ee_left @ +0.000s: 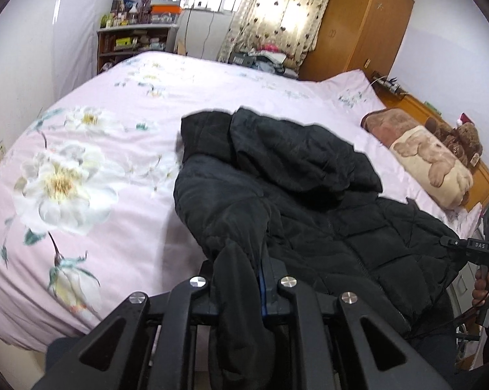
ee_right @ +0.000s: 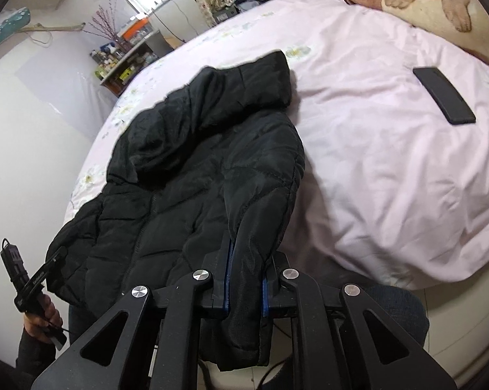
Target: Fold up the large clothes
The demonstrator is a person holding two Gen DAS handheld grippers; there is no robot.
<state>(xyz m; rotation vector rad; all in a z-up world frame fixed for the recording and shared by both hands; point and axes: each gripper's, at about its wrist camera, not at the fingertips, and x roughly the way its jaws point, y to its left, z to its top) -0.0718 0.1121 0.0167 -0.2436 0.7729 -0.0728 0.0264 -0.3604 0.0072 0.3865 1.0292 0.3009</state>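
Note:
A black quilted hooded jacket [ee_left: 309, 201] lies front up on the pink flowered bedspread [ee_left: 114, 149], hood toward the far side. My left gripper [ee_left: 241, 276] is shut on the jacket's left sleeve cuff, which hangs down between the fingers. My right gripper [ee_right: 246, 273] is shut on the jacket's [ee_right: 192, 169] right sleeve cuff, held at the bed's near edge. Each gripper's handle and the hand on it show at the other view's edge.
A black phone [ee_right: 444, 96] lies on the bedspread [ee_right: 390, 162] right of the jacket. A teddy-bear pillow [ee_left: 429, 159] lies at the bed's right. A cluttered shelf [ee_left: 131, 42] and a wooden wardrobe [ee_left: 364, 22] stand beyond the bed.

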